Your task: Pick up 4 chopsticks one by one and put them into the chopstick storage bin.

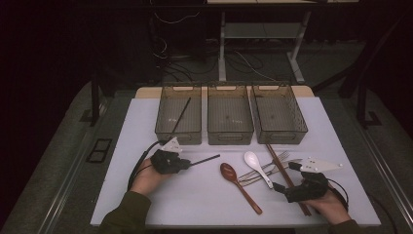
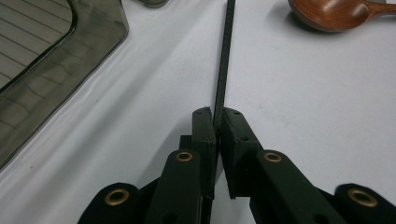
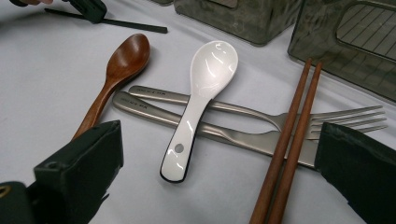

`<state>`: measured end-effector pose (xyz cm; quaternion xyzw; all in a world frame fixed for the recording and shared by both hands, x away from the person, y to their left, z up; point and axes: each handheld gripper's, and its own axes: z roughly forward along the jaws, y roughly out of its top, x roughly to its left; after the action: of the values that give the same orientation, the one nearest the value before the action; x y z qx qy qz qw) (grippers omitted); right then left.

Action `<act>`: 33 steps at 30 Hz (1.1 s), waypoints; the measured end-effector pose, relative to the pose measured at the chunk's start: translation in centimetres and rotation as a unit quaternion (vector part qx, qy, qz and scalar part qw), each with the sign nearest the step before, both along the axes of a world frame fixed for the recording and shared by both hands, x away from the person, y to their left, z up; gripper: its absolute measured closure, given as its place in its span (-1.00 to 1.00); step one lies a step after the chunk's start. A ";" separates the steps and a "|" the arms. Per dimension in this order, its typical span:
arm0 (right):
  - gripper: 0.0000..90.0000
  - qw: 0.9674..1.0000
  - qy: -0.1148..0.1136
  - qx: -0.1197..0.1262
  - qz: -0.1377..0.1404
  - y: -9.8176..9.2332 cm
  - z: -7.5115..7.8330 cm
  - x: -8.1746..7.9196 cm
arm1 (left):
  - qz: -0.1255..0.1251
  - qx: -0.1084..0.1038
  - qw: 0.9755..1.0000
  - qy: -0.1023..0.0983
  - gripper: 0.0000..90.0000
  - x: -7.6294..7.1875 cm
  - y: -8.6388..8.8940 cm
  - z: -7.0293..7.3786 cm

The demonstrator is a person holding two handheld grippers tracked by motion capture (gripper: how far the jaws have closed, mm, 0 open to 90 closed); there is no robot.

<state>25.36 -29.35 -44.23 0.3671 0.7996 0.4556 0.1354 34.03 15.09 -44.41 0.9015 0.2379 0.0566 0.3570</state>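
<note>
The left claw (image 2: 218, 122) pinched a black chopstick (image 2: 225, 56) lying on the white tabletop (image 1: 195, 195), near the left basket (image 1: 178, 114). The right claw (image 3: 210, 154) was spread above the white spoon (image 3: 198, 93).

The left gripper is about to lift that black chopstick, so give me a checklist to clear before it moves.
1. Left gripper shut on black chopstick: ok.
2. Grip at the stick's end, not its middle: ok.
3. Left bin already holds another black stick, room left: ok.
4. Wooden spoon apart from the stick: ok.
5. Right gripper open, holding nothing: ok.
6. Stick off the table: cannot tell.
</note>
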 end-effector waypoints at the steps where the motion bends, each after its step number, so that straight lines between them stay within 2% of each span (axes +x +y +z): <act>1: -0.98 1.000 0.000 0.000 0.000 0.0 0.0 0.0 | -0.002 -0.001 1.000 0.000 0.86 0.0 0.0 0.0; 10: -0.98 1.000 0.000 0.000 -0.001 0.0 0.0 0.0 | -0.011 -0.007 1.000 0.004 0.90 0.1 0.1 0.0; 20: -0.98 1.000 -0.001 -0.002 0.000 0.0 0.0 0.0 | -0.003 -0.002 1.000 0.002 0.91 -0.1 0.1 0.1; 33: -0.98 1.000 0.000 -0.002 0.001 -0.1 0.0 0.0 | -0.002 -0.012 1.000 -0.002 0.91 -0.6 0.2 1.2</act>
<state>25.37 -29.41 -44.24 0.3665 0.8006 0.4542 0.1356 33.42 15.30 -43.22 0.8976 0.2359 0.0553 0.3681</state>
